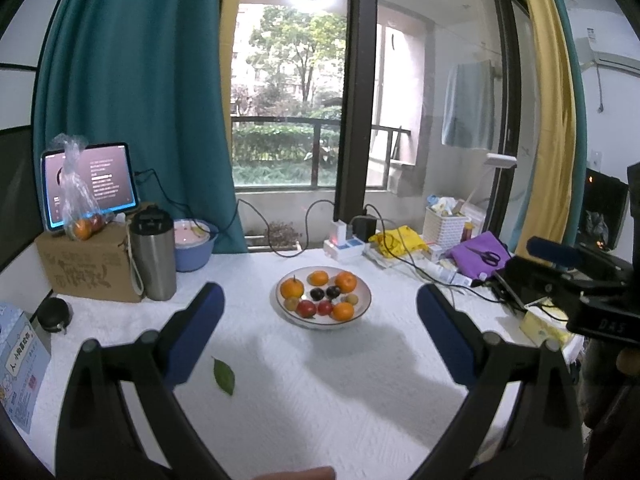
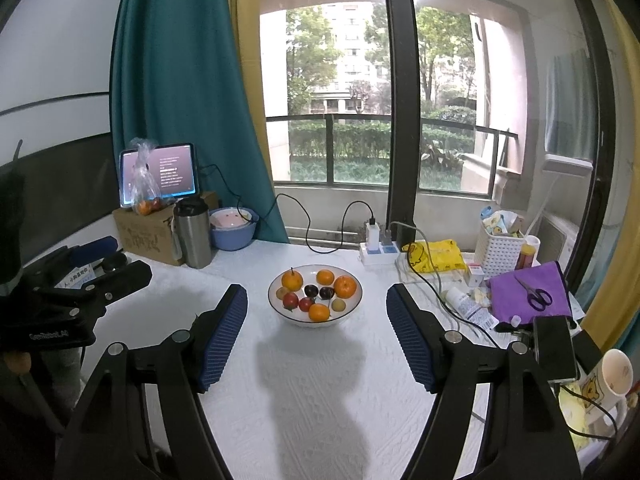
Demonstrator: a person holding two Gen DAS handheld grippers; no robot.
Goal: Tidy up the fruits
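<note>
**Fruit bowl ahead of both my grippers**

My left gripper (image 1: pixel 320 320) and right gripper (image 2: pixel 316 320) both gape wide, holding nothing. The bowl (image 2: pixel 280 307) of fruit (image 2: pixel 345 286) sits mid-table toward the far edge, ahead of both. A leaf (image 1: pixel 224 376) lies just beside my left gripper's left finger.

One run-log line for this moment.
left gripper open, empty | right gripper open, empty | fruits in bowl | leaf on table
</note>
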